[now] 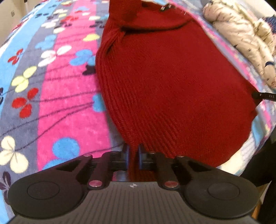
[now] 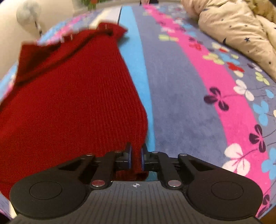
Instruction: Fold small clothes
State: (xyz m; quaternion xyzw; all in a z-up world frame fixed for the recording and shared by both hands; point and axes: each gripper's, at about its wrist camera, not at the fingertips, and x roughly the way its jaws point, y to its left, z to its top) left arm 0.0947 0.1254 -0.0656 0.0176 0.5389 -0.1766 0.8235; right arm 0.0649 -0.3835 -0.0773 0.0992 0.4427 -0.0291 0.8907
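A dark red knitted sweater (image 1: pixel 165 72) is stretched over a bed covered by a striped flower-print blanket (image 1: pixel 65 89). My left gripper (image 1: pixel 133 155) is shut on the sweater's near left hem corner. My right gripper (image 2: pixel 136 155) is shut on the near right hem corner of the same sweater (image 2: pixel 72 96). The cloth runs taut away from both grippers toward its far end, which is bunched and blurred. The other gripper's tip (image 1: pixel 264 96) shows at the sweater's right edge in the left wrist view.
A cream quilt with small stars (image 2: pixel 238 32) lies heaped along the right side of the bed, also in the left wrist view (image 1: pixel 241 37). The blanket (image 2: pixel 189 96) spreads to the right of the sweater. A white fan (image 2: pixel 29 13) stands beyond the bed's far left.
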